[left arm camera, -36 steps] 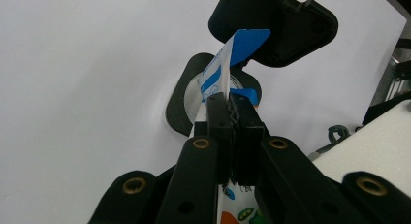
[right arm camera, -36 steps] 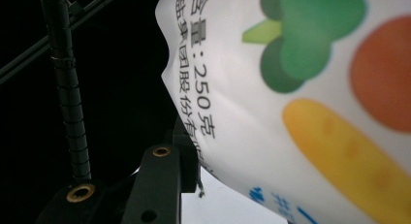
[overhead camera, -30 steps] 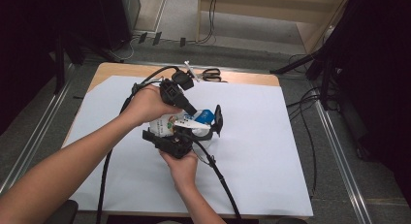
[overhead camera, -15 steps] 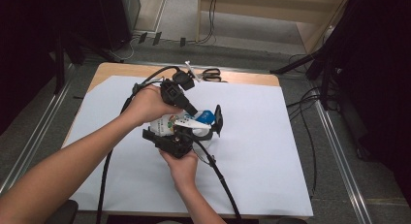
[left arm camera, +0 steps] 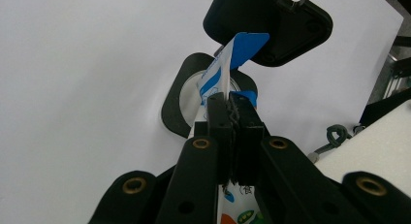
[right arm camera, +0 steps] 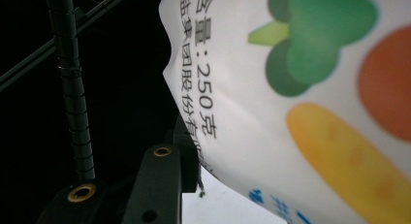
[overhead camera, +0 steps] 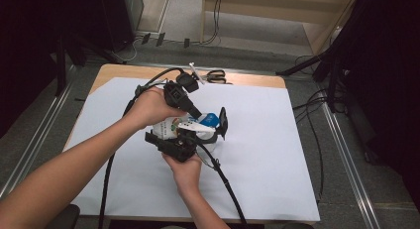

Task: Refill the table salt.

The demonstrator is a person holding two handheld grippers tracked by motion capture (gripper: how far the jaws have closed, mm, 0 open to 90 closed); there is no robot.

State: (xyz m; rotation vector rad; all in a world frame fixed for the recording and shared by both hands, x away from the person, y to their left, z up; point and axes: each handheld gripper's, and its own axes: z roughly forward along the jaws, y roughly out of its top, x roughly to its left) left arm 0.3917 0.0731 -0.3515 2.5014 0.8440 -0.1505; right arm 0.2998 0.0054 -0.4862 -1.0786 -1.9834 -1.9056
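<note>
- White plastic printed with vegetables is what we hold nearest us: the pouch (overhead camera: 184, 126) sits above the middle of the table (overhead camera: 124, 73), caught between both grippers.
- We see the right gripper (overhead camera: 194, 135) coming up from the near edge, its jaws partly closed around the body of the pouch (right arm camera: 310, 103); in the right gripper view the printed side bulges against one black jaw.
- We see the left gripper (overhead camera: 197, 115) reaching in from the left, just beyond the right one, its jaws shut tight on the upper edge of the pouch (left arm camera: 218, 78); in the left gripper view the thin white and blue film is pinched flat between them.
- Under the pouch, a white sheet (overhead camera: 277, 154) covers most of the table.
- Farther off, at the far edge of the table, a pair of scissors (overhead camera: 214, 76) lies well apart from our hands.
- Beyond that we see the floor with cables (overhead camera: 213, 21).
</note>
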